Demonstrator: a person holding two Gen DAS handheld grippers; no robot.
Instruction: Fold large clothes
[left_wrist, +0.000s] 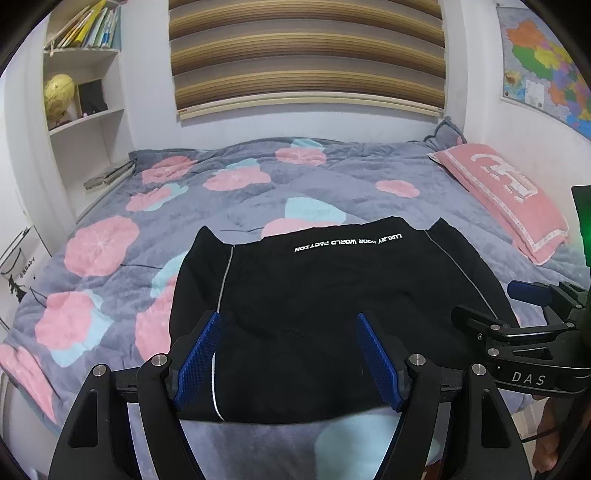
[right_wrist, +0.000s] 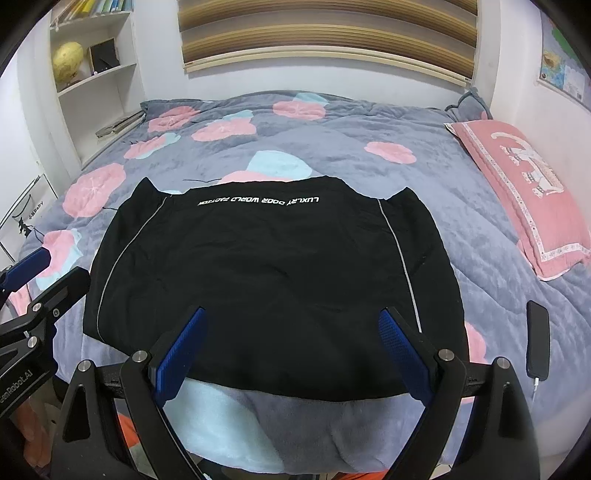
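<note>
Nearest, the left gripper (left_wrist: 288, 354) and the right gripper (right_wrist: 291, 350) both stand wide and hold nothing, just above the near hem of the black garment (right_wrist: 266, 280). It lies flat on the bed (right_wrist: 498, 295), already a compact block with sides tucked. This fits either a fold half done or a finished one. Further away lie a phone (right_wrist: 537, 339) and a pink pillow (right_wrist: 524, 192).

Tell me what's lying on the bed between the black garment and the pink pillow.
Only bare floral duvet separates the black garment from the pink pillow, shown in the right wrist view. The black phone lies nearer, beside the garment's right edge.
</note>
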